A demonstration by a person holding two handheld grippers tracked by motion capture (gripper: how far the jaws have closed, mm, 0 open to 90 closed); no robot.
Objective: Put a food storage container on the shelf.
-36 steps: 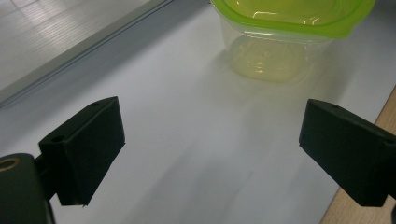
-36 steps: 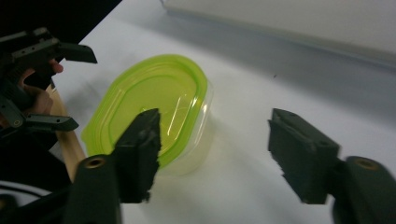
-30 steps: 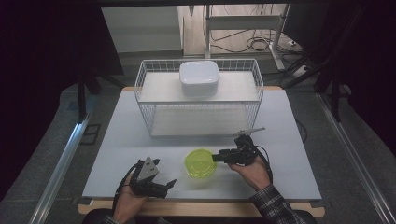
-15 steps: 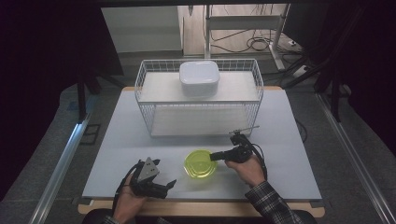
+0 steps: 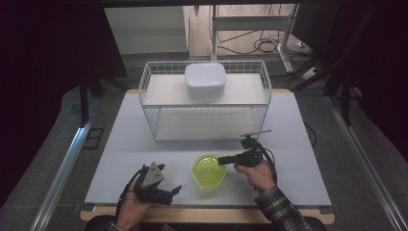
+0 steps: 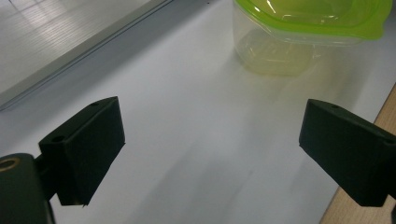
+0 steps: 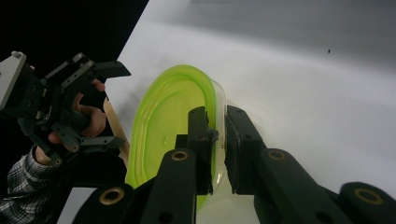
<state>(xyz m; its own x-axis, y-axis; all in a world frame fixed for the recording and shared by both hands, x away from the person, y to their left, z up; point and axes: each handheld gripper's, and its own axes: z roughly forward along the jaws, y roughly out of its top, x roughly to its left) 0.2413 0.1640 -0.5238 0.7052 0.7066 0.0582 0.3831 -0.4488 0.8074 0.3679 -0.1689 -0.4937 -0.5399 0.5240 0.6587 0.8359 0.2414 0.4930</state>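
On the white bench (image 5: 144, 144), a clear plastic container with a lime-green lid (image 5: 208, 170) sits near the front edge. The right tool (image 7: 217, 140), its jaws just closing, pinches the container's rim; the left tool (image 6: 210, 140) waits wide open, empty. Grasping step; next probably a steady lift toward the white wire basket (image 5: 159, 127).

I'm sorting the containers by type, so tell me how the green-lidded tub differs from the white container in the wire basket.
The green-lidded tub is clear plastic with a lime lid; the white container is opaque white. The tub sits on the table's near side, the white container on the upper shelf of the wire basket. The right hand-held gripper clamps the tub's rim; nothing touches the white container. Both are rounded and lidded.
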